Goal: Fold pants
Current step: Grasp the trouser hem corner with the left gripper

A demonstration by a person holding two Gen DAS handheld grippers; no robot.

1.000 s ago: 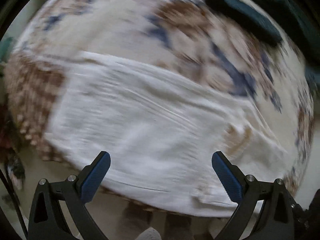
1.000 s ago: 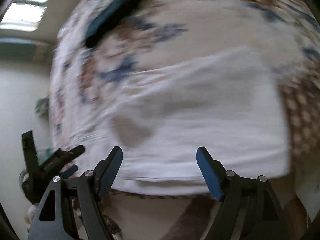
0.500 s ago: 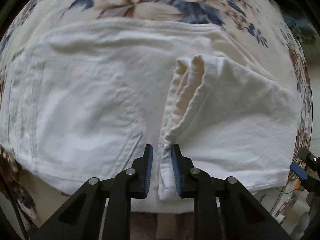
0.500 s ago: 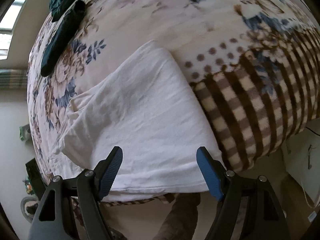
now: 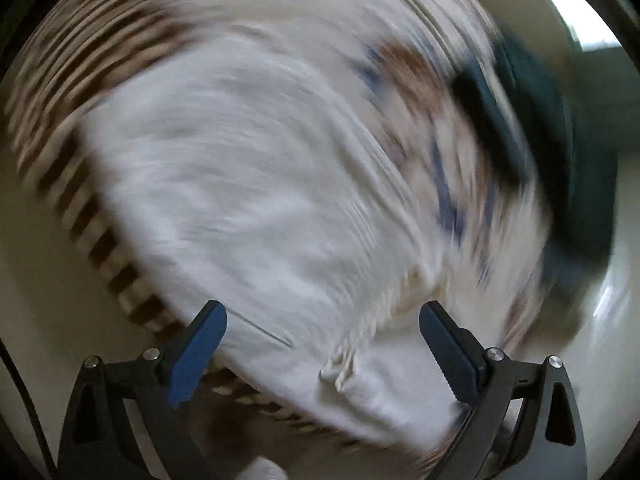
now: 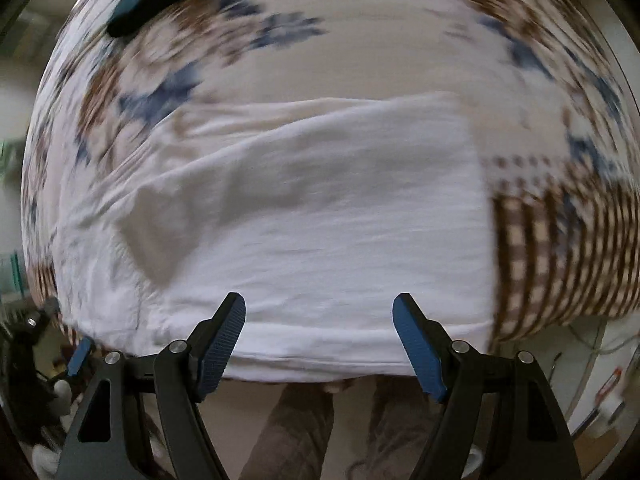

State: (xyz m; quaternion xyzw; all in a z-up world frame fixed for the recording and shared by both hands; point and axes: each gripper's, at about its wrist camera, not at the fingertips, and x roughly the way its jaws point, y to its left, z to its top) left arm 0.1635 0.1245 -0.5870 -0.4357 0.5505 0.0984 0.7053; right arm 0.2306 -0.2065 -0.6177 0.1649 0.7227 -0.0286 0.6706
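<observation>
The left gripper (image 5: 322, 344) has its blue-padded jaws spread wide and holds nothing; it hangs over the near edge of the white pants (image 5: 256, 200). This view is heavily motion-blurred, so fine detail in the cloth cannot be made out. The pants lie folded on a floral and checked bedspread (image 5: 80, 80), near its front edge, with a bunched ridge of fabric between the two pads. A dark teal garment (image 5: 560, 152) sits on the far right of the bed.

The right gripper (image 6: 320, 340) is likewise spread apart and empty, poised just above the pants' (image 6: 312, 220) near hem. Here the pants form a broad rectangle with a creased fold on their left part. The brown checked patch of the bedspread (image 6: 560, 248) lies just beside their right edge.
</observation>
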